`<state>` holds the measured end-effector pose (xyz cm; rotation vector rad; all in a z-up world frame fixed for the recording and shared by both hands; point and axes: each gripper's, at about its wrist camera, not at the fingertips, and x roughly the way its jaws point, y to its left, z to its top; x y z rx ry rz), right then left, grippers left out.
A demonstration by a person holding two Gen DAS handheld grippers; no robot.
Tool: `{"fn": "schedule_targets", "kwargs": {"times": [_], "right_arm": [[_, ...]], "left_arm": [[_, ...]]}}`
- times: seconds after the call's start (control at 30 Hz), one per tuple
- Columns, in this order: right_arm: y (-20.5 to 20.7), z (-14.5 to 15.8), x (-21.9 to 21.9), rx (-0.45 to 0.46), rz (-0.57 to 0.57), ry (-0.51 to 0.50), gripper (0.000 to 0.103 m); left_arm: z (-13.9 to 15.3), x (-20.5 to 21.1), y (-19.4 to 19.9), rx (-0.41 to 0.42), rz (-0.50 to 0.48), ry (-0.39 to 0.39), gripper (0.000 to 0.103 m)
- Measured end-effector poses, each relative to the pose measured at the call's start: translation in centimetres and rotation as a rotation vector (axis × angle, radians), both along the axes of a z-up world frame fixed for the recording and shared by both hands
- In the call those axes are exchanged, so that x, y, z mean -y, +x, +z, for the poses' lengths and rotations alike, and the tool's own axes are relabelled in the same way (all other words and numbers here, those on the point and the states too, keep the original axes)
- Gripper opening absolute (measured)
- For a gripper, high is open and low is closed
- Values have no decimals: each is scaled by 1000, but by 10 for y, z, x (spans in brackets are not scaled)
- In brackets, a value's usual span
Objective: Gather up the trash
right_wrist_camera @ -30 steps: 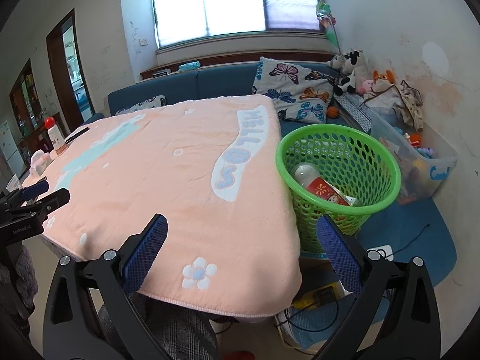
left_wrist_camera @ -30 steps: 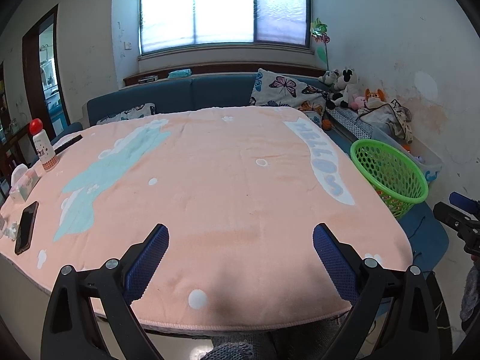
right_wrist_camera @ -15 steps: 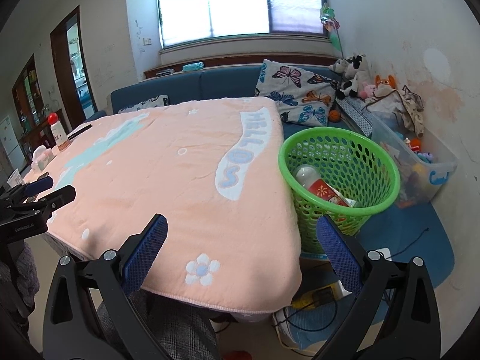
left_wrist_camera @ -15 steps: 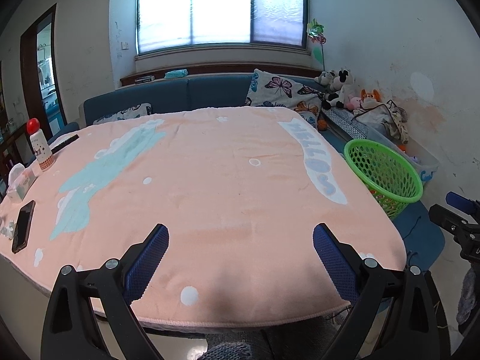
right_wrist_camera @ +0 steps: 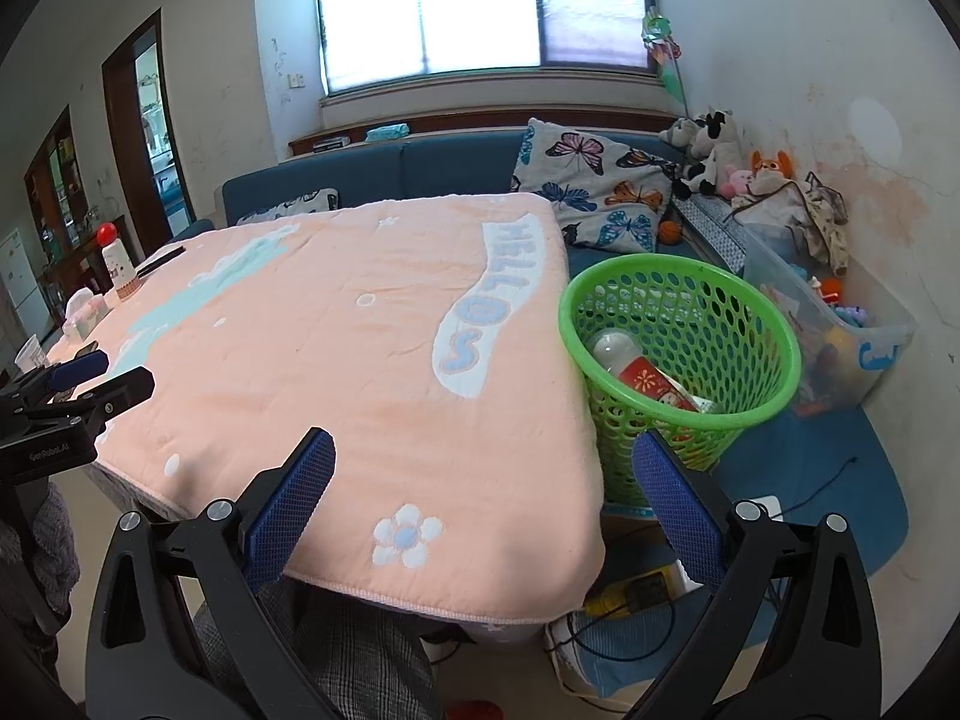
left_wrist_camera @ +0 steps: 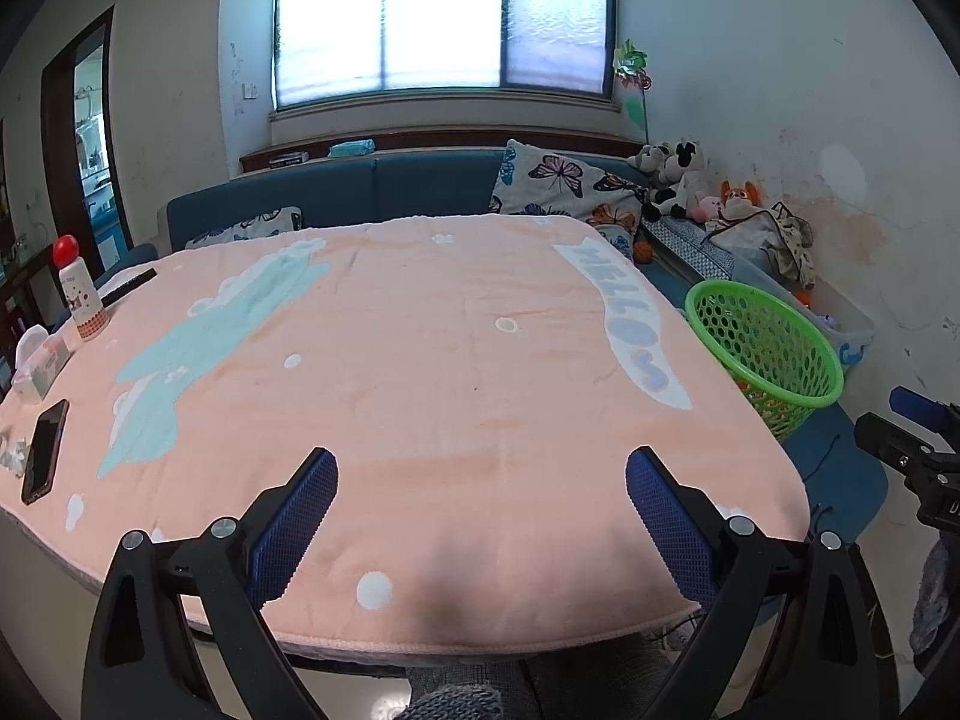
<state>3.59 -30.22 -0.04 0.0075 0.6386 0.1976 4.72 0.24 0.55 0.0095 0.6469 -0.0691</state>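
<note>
A green mesh basket (right_wrist_camera: pixel 678 354) stands on the floor at the table's right side and holds a clear bottle (right_wrist_camera: pixel 612 348) and a red wrapper (right_wrist_camera: pixel 654 387). It also shows in the left wrist view (left_wrist_camera: pixel 765 345). My left gripper (left_wrist_camera: pixel 480 510) is open and empty above the near edge of the pink-blanketed table (left_wrist_camera: pixel 420 360). My right gripper (right_wrist_camera: pixel 483 498) is open and empty over the table's near right corner, left of the basket. Crumpled white bits (left_wrist_camera: pixel 13 455) lie at the table's far left edge.
A black phone (left_wrist_camera: pixel 45 450), a tissue pack (left_wrist_camera: pixel 39 360), a red-capped bottle (left_wrist_camera: pixel 78 294) and a remote (left_wrist_camera: pixel 129 286) sit along the table's left side. A blue sofa with cushions (left_wrist_camera: pixel 558 186), plush toys and a clear toy bin (right_wrist_camera: pixel 840 330) are beyond.
Both grippers have drawn back and risen a little from the table, so the table and basket look smaller. Both stay open and empty.
</note>
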Motion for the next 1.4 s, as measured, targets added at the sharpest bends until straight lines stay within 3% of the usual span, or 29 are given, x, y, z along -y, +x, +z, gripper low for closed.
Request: {"fn": "schedule_targets", "kwargs": {"times": [1.4], "right_arm": [[4, -3, -1, -7, 21, 2, 98]], "left_arm": [[-2, 5, -6, 4, -14, -3, 94]]}}
